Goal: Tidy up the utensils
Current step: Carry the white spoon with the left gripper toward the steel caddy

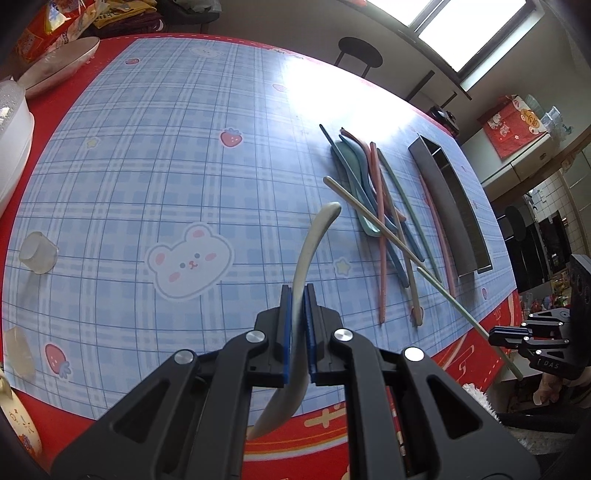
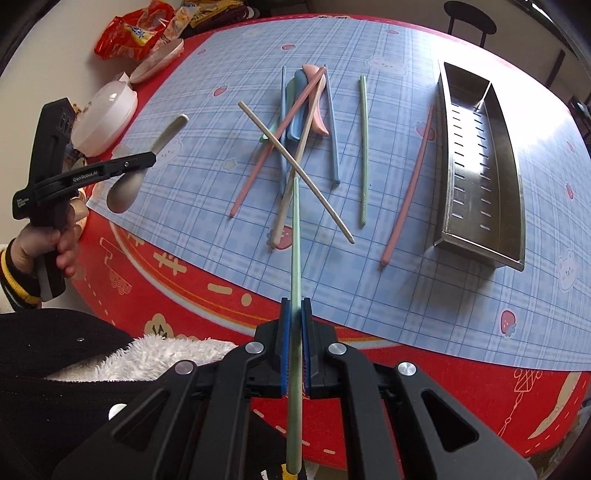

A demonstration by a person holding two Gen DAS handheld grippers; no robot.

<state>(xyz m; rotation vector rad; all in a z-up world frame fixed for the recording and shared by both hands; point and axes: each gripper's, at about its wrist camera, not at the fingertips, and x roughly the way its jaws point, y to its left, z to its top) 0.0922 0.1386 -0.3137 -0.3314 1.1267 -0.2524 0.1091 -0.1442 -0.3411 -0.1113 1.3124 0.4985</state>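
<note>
My left gripper [image 1: 298, 295] is shut on a beige spoon [image 1: 308, 254], held above the table with its handle pointing away; from the right wrist view the same gripper [image 2: 149, 159] holds that spoon [image 2: 125, 190] at the left. My right gripper [image 2: 296, 308] is shut on a pale green chopstick [image 2: 295, 236], lifted over the table's near edge; in the left wrist view it [image 1: 493, 336] appears at the right with the chopstick [image 1: 465, 314]. A pile of coloured chopsticks and spoons [image 2: 306, 122] lies on the blue checked mat. The steel utensil tray [image 2: 480, 166] stands at the right.
A white lidded container [image 2: 105, 118], a shallow dish [image 2: 159, 61] and snack bags [image 2: 136, 31] sit at the table's far left. A loose pink chopstick [image 2: 410, 188] lies beside the tray. A hand [image 2: 62, 243] grips the left tool. Clear cups [image 1: 37, 253] stand at the left.
</note>
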